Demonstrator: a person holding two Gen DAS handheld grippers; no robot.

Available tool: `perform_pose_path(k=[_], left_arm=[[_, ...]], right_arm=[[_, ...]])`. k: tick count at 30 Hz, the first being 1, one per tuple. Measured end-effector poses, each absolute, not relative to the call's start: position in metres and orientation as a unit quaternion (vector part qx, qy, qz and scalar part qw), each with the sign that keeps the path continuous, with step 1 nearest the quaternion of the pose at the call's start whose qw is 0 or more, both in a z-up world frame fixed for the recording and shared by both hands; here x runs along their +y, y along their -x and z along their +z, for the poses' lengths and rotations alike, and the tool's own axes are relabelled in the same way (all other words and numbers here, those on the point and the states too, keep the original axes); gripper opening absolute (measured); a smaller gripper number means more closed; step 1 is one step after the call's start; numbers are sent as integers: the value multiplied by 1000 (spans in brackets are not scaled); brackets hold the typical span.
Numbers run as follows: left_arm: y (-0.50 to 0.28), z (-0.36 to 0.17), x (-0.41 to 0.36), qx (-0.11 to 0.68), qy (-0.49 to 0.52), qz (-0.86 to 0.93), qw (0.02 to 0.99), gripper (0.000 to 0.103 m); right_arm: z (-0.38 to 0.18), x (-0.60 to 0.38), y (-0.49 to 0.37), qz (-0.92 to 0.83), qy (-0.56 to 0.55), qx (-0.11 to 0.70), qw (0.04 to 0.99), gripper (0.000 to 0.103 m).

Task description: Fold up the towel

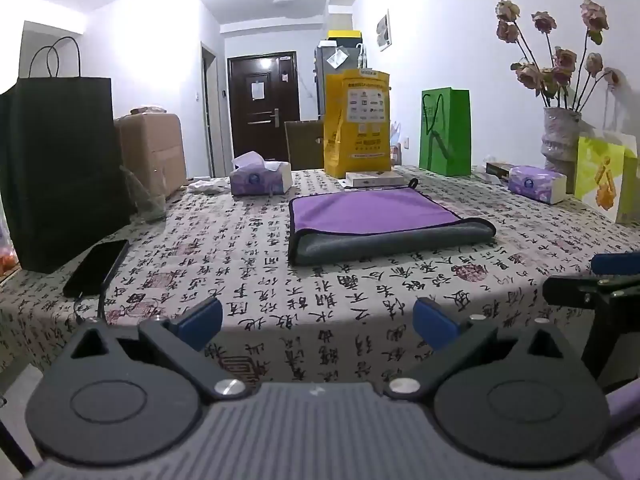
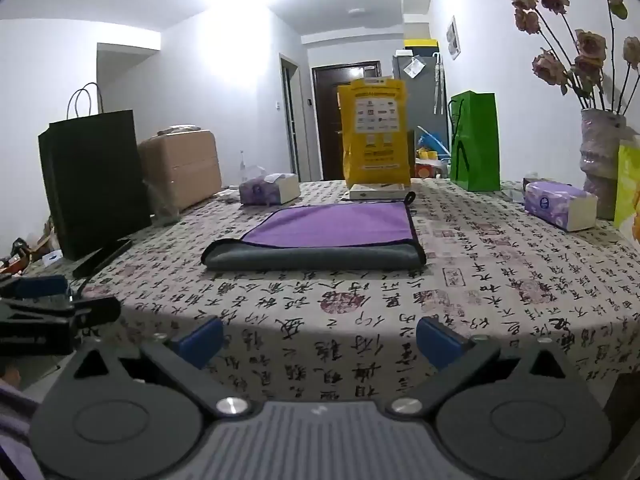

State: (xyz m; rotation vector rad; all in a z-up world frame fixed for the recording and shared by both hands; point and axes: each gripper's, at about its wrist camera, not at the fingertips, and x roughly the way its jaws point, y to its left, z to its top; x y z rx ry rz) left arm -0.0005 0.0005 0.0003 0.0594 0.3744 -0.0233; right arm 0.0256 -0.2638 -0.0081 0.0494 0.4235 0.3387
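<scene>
A purple towel (image 1: 372, 212) with a grey underside and dark edging lies folded flat on the table, its grey fold towards me; it also shows in the right wrist view (image 2: 332, 226). My left gripper (image 1: 318, 322) is open and empty, held at the table's near edge, well short of the towel. My right gripper (image 2: 320, 338) is open and empty, also at the near edge. Each gripper shows at the side of the other's view: the right one (image 1: 600, 284) and the left one (image 2: 52, 304).
The table (image 1: 280, 280) has a calligraphy-print cloth. On it stand a black paper bag (image 1: 60, 168), a phone (image 1: 96, 268) with cable, tissue packs (image 1: 260, 178) (image 1: 538, 184), a yellow bag (image 1: 356, 124), a green bag (image 1: 446, 132), a box (image 1: 374, 178) and a flower vase (image 1: 560, 140).
</scene>
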Motion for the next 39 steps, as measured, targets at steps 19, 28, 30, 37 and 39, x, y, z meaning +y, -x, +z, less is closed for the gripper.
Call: perform_pose_path(k=[19, 28, 30, 37, 39], left_arm=[[3, 3, -5, 178, -43, -9, 983, 103], [2, 3, -5, 178, -43, -9, 983, 103], [2, 3, -5, 178, -43, -9, 983, 103], [2, 3, -5, 178, -43, -9, 983, 103], [2, 3, -5, 178, -43, -9, 983, 103]], right_arm=[[-7, -259, -23, 176, -3, 189, 966, 103], [-8, -257, -23, 176, -2, 190, 966, 103], [-8, -257, -23, 177, -1, 192, 965, 103], [-9, -258, -24, 177, -2, 193, 965, 103], [-9, -258, -24, 176, -2, 193, 965, 103]])
